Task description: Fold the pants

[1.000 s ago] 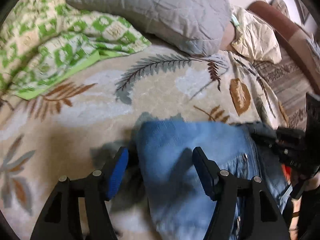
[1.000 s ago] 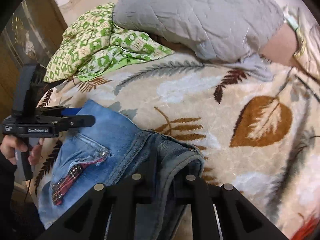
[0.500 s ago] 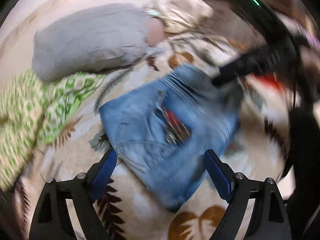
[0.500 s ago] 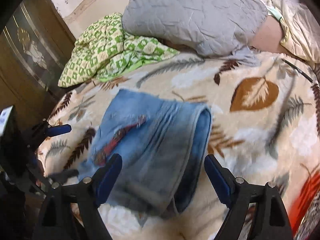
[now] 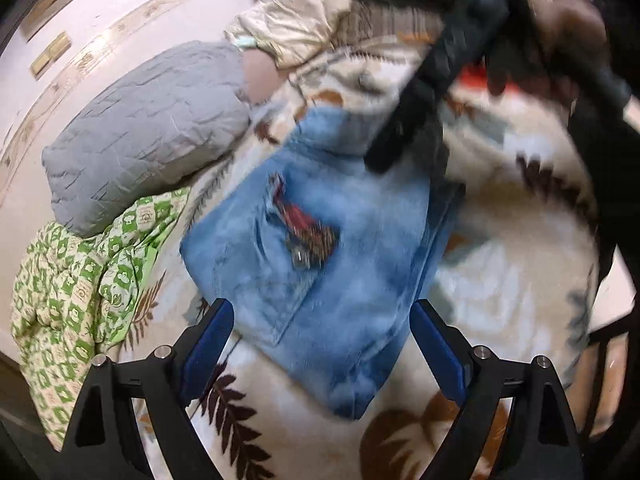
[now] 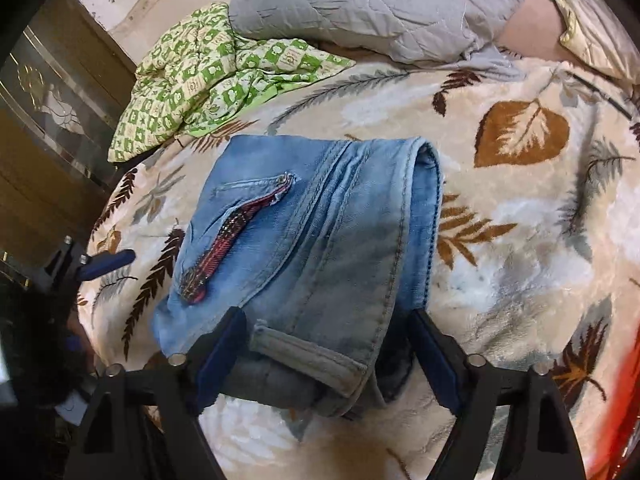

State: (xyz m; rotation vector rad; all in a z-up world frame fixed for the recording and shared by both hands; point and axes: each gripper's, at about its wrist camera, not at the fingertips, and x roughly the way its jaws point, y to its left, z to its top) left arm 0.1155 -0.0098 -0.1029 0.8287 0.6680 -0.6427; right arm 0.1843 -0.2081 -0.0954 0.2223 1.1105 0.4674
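Your blue jeans (image 6: pixel 320 232) lie folded into a thick bundle on the bed, on top of the cream blanket with brown leaves (image 6: pixel 520 240). The pocket side faces up, and a strip of red checked cloth (image 6: pixel 224 248) peeks out of the pocket slit. The folded edge of the jeans runs along their right side in your right camera view.

Your right gripper (image 6: pixel 326 352) hangs over the near end of the jeans. Its jaws are spread wide and hold nothing. The blue pads (image 6: pixel 218 356) sit one on each side of the bundle's near end, where a grey cuff shows.

Your left gripper (image 5: pixel 320 344) hangs over the other side of the jeans (image 5: pixel 320 240). Its jaws are spread wide too and hold nothing. One corner of the jeans lies between its pads (image 5: pixel 208 344). This view is blurry, so small things are hard to make out. Your right gripper shows here as a dark blurred shape at the top, above the far end of the jeans.

A grey quilted pillow (image 6: pixel 380 4) lies at the far end of the bed. A green and white checked cloth (image 6: pixel 208 76) lies crumpled just beside it, near the jeans but not touching them
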